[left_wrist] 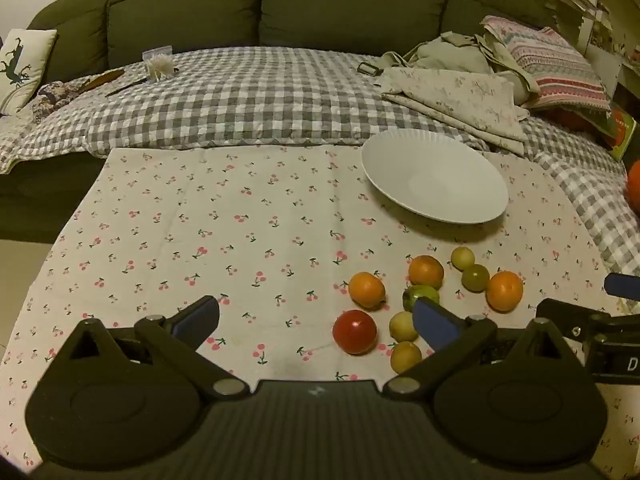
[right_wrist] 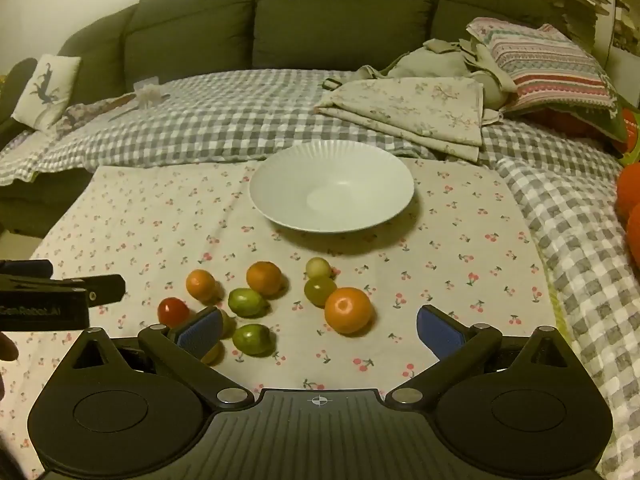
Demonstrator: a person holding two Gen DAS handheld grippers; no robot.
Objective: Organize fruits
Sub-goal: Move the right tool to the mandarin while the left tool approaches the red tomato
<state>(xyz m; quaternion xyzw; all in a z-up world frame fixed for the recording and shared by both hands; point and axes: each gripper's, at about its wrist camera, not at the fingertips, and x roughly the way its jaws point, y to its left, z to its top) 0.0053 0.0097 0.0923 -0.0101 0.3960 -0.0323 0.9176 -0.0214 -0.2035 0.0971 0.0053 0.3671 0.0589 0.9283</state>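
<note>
Several small fruits lie loose on the cherry-print cloth [left_wrist: 200, 216]: three oranges, the nearest one [right_wrist: 347, 309] in front of my right gripper, a red tomato [left_wrist: 354, 331] [right_wrist: 173, 311], and several green and yellow fruits [right_wrist: 247, 301]. An empty white plate [left_wrist: 434, 176] [right_wrist: 332, 186] stands behind them. My left gripper [left_wrist: 316, 320] is open and empty, hovering left of the fruits; its right finger covers part of a green fruit [left_wrist: 420, 294]. My right gripper [right_wrist: 319, 330] is open and empty, low over the near fruits.
A grey checked blanket [left_wrist: 240, 96] covers the bed behind the cloth. Folded floral fabric [right_wrist: 412, 110] and a striped pillow [right_wrist: 548, 64] lie at the back right. A green sofa [left_wrist: 280, 4] is behind. Orange objects [right_wrist: 630, 188] sit at the right edge.
</note>
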